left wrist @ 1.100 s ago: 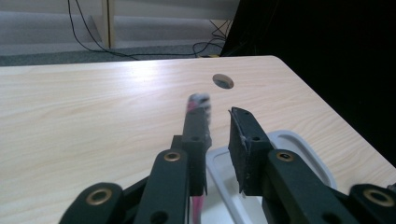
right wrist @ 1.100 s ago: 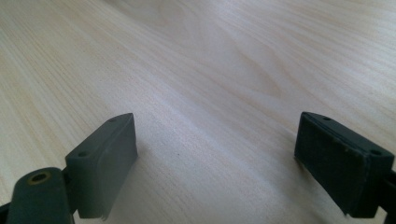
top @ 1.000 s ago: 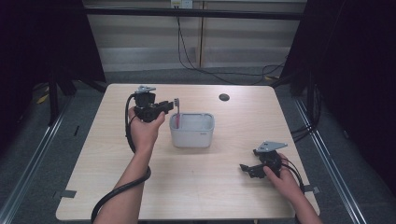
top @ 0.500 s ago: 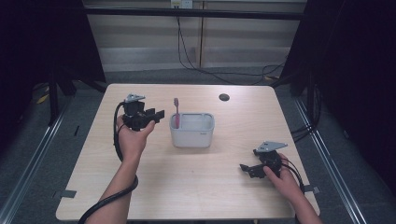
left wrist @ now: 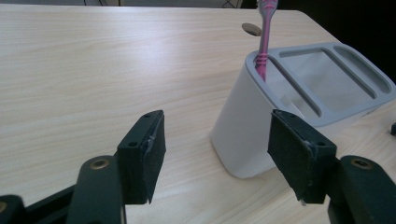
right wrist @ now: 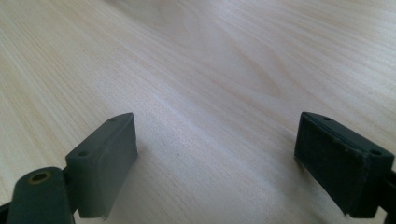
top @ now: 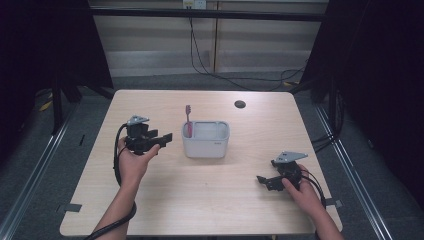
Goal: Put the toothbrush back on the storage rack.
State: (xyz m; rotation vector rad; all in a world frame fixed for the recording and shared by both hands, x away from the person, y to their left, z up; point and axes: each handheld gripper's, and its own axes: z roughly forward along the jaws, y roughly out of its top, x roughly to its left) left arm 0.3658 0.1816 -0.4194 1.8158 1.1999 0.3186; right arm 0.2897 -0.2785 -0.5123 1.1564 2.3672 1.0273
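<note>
The left gripper point(top: 159, 140) has pulled back from the holder point(top: 205, 139) over the last second and now hovers just to its left, jaws spread wide with nothing between them, while the pink toothbrush point(top: 188, 120) stands upright in the holder's narrow end slot, head up. That reads as a finished placement: the brush has been let go and the hand is retreating. The right gripper point(top: 266, 181) has stayed low over the table point(top: 200, 200) near the right front, jaws wide apart and empty

A pale wooden table point(top: 210, 200) has a small dark round hole point(top: 240, 104) near its far edge.
</note>
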